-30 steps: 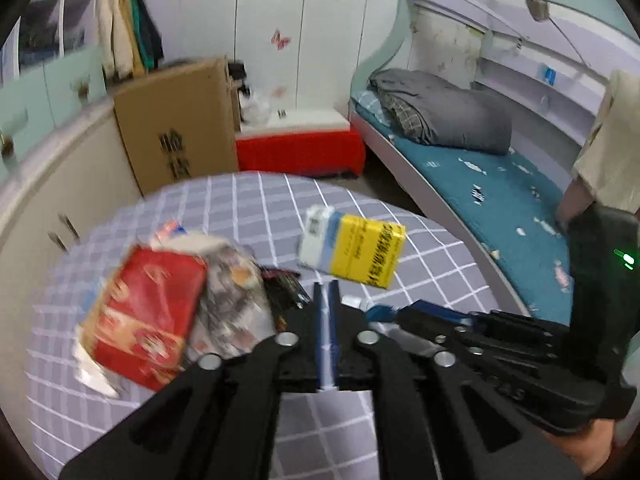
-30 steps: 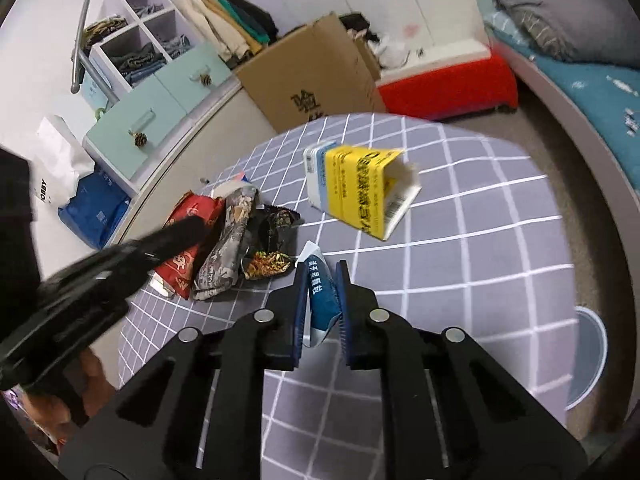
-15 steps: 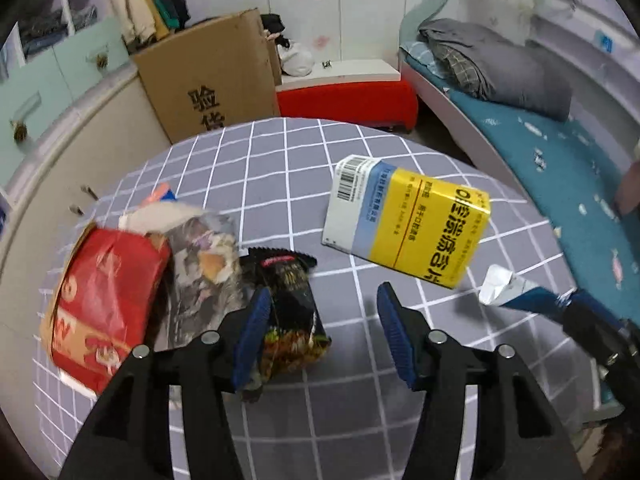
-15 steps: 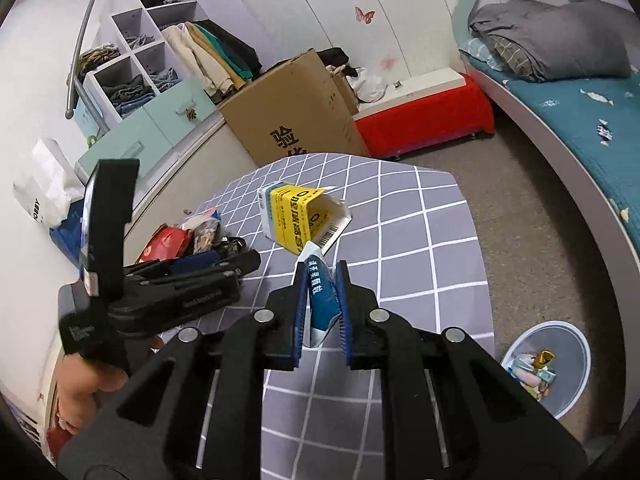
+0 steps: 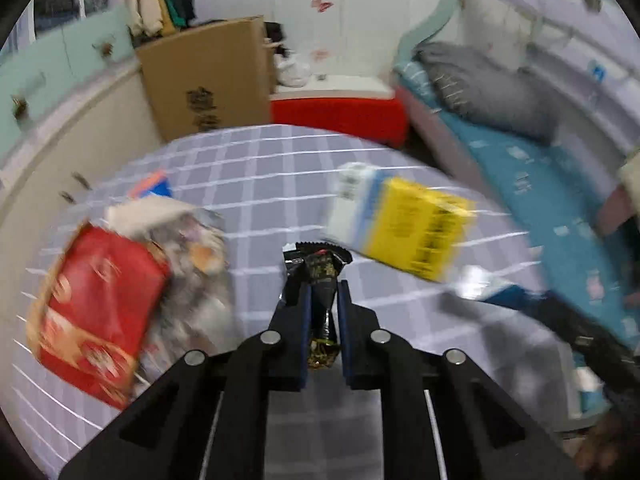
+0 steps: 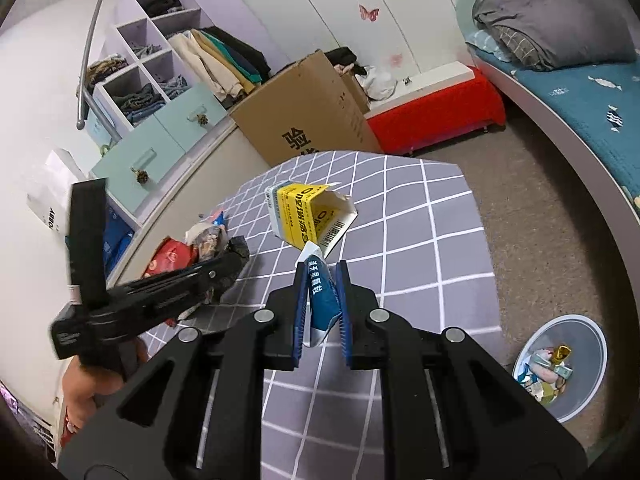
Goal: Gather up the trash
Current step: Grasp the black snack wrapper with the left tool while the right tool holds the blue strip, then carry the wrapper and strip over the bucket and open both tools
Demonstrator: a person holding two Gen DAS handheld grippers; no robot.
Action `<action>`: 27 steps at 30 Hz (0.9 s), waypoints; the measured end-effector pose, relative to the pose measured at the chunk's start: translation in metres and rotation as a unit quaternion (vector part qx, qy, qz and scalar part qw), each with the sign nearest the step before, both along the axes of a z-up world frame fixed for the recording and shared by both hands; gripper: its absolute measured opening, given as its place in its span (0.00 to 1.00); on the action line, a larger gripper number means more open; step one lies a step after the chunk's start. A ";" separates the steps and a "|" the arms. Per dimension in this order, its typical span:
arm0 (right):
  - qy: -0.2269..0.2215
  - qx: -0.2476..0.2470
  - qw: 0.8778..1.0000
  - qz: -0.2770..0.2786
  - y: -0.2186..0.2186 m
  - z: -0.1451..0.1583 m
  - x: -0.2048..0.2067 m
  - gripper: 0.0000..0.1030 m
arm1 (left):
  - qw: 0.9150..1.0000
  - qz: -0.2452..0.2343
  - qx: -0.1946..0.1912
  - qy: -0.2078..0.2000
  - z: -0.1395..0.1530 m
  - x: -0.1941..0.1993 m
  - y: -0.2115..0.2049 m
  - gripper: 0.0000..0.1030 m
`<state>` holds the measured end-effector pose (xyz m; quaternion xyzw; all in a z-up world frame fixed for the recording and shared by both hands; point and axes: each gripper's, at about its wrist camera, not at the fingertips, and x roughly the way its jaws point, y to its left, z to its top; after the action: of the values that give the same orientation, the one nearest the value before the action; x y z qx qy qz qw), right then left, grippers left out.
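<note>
My left gripper (image 5: 323, 292) is shut on a black snack wrapper (image 5: 322, 276) above the grey checked table (image 5: 256, 168). My right gripper (image 6: 322, 276) is shut on a blue and white sachet (image 6: 320, 300), held over the table's right part. A yellow and white carton (image 5: 404, 228) lies on the table; it also shows in the right wrist view (image 6: 308, 216). A red packet (image 5: 96, 308) and a crumpled grey wrapper (image 5: 192, 264) lie at the left. The left gripper (image 6: 236, 260) shows in the right wrist view.
A round grey bin (image 6: 560, 364) with trash in it stands on the floor right of the table. A cardboard box (image 6: 304, 112) and a red bench (image 6: 436, 116) stand behind the table. A bed (image 6: 580, 92) runs along the right.
My left gripper has shut on the black wrapper, which lay on the table between its open fingers half a second ago. My right gripper has drawn back with the sachet.
</note>
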<state>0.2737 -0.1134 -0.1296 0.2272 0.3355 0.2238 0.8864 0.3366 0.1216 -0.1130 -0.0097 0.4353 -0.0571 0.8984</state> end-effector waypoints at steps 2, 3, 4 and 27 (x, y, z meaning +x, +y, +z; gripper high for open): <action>-0.005 0.005 1.000 -0.003 -0.008 0.003 -0.008 0.14 | 0.999 -0.013 -0.037 -0.014 0.010 -0.018 -0.008 0.12; -0.010 0.009 1.000 -0.009 -0.015 0.005 -0.017 0.14 | 0.999 -0.021 -0.045 -0.022 0.014 -0.026 -0.015 0.12; -0.013 0.010 1.000 -0.013 -0.020 0.007 -0.021 0.14 | 0.998 -0.030 -0.056 -0.028 0.018 -0.032 -0.023 0.12; 0.037 0.016 0.963 -0.267 -0.228 -0.106 -0.099 0.28 | 0.972 -0.220 -0.062 0.053 -0.097 -0.053 -0.307 0.12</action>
<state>0.1745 -0.3419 -0.2357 0.3306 0.2916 -0.0244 0.8972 0.2837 -0.1849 -0.2099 0.0280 0.4693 -0.2797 0.8371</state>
